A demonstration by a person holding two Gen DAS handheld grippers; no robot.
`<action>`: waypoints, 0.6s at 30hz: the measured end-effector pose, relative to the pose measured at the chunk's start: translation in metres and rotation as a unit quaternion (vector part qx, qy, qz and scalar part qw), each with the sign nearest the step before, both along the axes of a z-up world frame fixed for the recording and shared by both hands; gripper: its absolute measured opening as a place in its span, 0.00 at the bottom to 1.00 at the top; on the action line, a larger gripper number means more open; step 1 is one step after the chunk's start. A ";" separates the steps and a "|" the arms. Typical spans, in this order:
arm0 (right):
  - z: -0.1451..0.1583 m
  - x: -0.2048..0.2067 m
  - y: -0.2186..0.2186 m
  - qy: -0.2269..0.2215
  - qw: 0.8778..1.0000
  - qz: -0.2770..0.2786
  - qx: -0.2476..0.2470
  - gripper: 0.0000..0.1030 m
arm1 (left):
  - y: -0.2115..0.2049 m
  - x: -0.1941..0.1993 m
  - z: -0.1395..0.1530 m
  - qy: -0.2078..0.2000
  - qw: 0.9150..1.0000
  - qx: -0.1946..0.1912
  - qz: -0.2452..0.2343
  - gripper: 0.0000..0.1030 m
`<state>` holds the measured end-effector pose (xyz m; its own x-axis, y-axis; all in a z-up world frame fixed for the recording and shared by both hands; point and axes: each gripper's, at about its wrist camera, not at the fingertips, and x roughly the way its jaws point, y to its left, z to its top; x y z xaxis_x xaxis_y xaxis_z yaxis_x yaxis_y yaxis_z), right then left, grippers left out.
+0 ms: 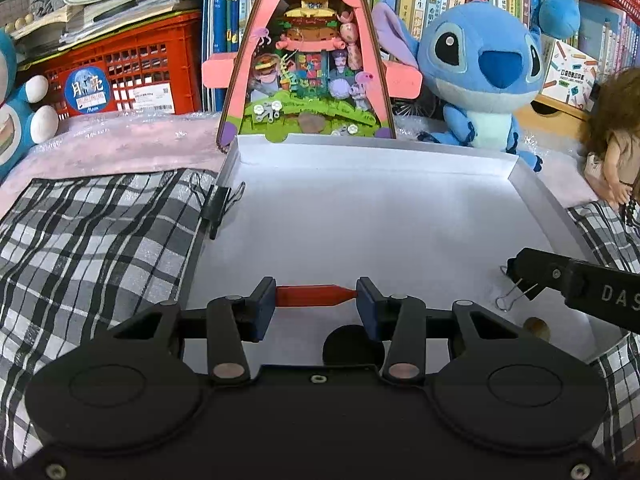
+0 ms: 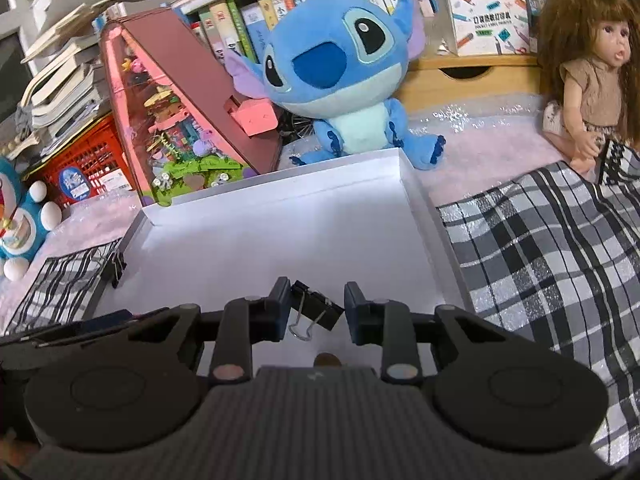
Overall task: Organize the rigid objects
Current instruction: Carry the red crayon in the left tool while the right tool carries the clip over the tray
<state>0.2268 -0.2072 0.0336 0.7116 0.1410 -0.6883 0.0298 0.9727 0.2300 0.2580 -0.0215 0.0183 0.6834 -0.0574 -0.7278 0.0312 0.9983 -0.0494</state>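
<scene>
A white shallow box lid [image 1: 400, 216] lies on the table; it also shows in the right wrist view [image 2: 280, 236]. My left gripper [image 1: 316, 297] is shut on a red pen-like stick [image 1: 308, 295], held crosswise over the box's near part. My right gripper [image 2: 316, 307] has a black binder clip [image 2: 318, 309] between its fingers, touching the left pad, with a small gap at the right pad. In the left wrist view the right gripper [image 1: 516, 276] shows at the right with the clip's wire handle [image 1: 512, 298]. A brown coin [image 1: 536, 326] lies in the box.
Another black binder clip [image 1: 218, 204] sits on the box's left rim. Plaid cloth [image 1: 92, 240] lies on both sides. Behind the box stand a pink triangular toy house [image 1: 308, 52], a blue plush [image 1: 480, 76], a doll [image 2: 588, 68], a red crate [image 1: 128, 72] and books.
</scene>
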 end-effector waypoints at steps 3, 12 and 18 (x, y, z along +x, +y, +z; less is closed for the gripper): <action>0.002 -0.002 0.001 0.000 1.000 0.006 -0.005 0.33 | 0.001 -0.001 -0.002 0.002 1.000 -0.002 0.001 0.40; -0.004 -0.011 -0.001 0.028 0.999 0.017 -0.016 0.26 | 0.001 -0.005 -0.001 0.001 1.000 0.001 -0.002 0.41; -0.007 -0.012 -0.007 0.035 0.999 0.008 0.001 0.26 | 0.003 -0.008 0.000 0.002 1.000 -0.002 -0.002 0.42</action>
<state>0.2145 -0.2146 0.0264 0.6591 0.1546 -0.7360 0.0295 0.9726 0.2308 0.2501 -0.0189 0.0178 0.6799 -0.0633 -0.7306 0.0358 0.9979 -0.0531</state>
